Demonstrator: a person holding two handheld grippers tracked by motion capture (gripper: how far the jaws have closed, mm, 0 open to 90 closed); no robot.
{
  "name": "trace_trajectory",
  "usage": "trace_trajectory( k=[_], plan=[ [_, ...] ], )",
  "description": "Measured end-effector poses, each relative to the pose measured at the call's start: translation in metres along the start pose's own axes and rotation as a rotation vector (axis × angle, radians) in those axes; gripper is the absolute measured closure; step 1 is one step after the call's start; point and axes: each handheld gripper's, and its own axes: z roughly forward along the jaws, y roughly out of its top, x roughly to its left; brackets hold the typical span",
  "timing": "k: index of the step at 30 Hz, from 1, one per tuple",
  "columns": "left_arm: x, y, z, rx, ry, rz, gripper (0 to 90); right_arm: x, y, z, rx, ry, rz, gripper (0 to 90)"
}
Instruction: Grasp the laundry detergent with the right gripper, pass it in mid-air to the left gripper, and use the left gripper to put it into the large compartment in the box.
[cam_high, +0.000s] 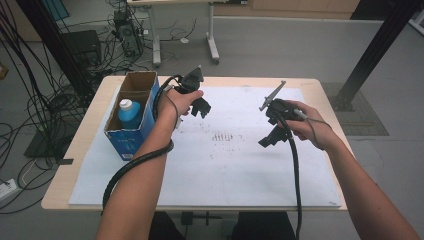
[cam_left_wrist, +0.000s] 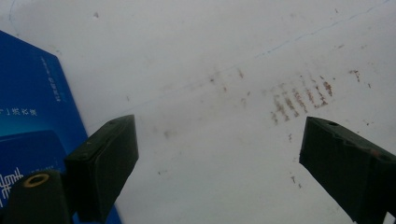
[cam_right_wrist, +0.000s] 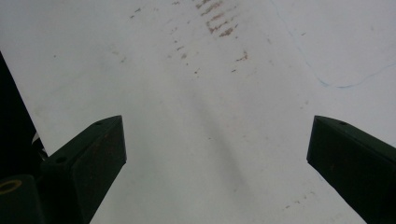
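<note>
Apparently your work sat at either end, start or finish: bottle (cam_high: 129, 113) stood upright inside blue box (cam_high: 131, 131) at table's left edge. Your left gripper (cam_high: 198, 106) hung just beside box, jaws spread, grasping nothing. Your right gripper (cam_high: 271, 137) hovered well apart over white mat (cam_high: 240, 170), jaws likewise spread, empty. Stained patch (cam_left_wrist: 299, 97) lay between them. No object on mat left to pack, as far as visible.

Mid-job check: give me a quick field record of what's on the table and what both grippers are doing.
box: blue carton, open top, at the table's left edge
bottle: blue bottle upright inside the box
left gripper: open, empty, above the white sheet beside the box
right gripper: open, empty, above the sheet
sheet marks: brown smudges at centre
</note>
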Motion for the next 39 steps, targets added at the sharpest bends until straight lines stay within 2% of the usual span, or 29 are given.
trace_trajectory(
  k=[7, 9, 11, 12, 16, 17, 20, 24, 26, 30, 39],
  plan=[
    [-0.005, -0.007, -0.002, 0.015, -0.020, 0.011, 12.1, -0.016, 0.008, -0.005, -0.003, -0.005, 0.054, 4.2],
    [-0.007, -0.009, -0.001, 0.028, -0.027, 0.013, 12.2, -0.022, 0.009, -0.002, 0.011, 0.004, 0.084, 4.4],
    [-0.007, -0.009, -0.001, 0.027, -0.030, 0.013, 12.3, -0.024, 0.009, -0.001, 0.012, 0.006, 0.092, 4.3],
    [-0.009, -0.010, 0.000, 0.048, -0.041, 0.014, 12.4, -0.027, 0.008, 0.002, 0.021, 0.015, 0.111, 4.4],
    [-0.011, -0.010, 0.000, 0.065, -0.041, 0.017, 12.9, -0.032, 0.006, 0.004, 0.028, 0.016, 0.146, 4.4],
    [-0.011, -0.010, 0.000, 0.065, -0.041, 0.017, 13.2, -0.032, 0.006, 0.004, 0.028, 0.016, 0.146, 4.4],
    [-0.012, -0.010, -0.001, 0.111, -0.055, 0.018, 13.8, -0.034, 0.005, 0.005, 0.027, 0.015, 0.152, 4.5],
    [-0.010, -0.010, -0.002, 0.122, -0.048, 0.008, 15.1, -0.034, 0.006, 0.006, 0.028, 0.015, 0.155, 4.6],
    [-0.008, -0.012, -0.002, 0.144, -0.052, 0.002, 15.8, -0.033, 0.007, 0.006, 0.035, 0.011, 0.153, 4.6],
    [-0.005, -0.012, -0.003, 0.144, -0.042, -0.002, 16.3, -0.033, 0.008, 0.007, 0.035, 0.010, 0.153, 4.6],
    [-0.007, -0.012, 0.000, 0.159, -0.057, -0.005, 16.3, -0.036, 0.008, 0.008, 0.039, 0.005, 0.157, 4.5]
  ],
)
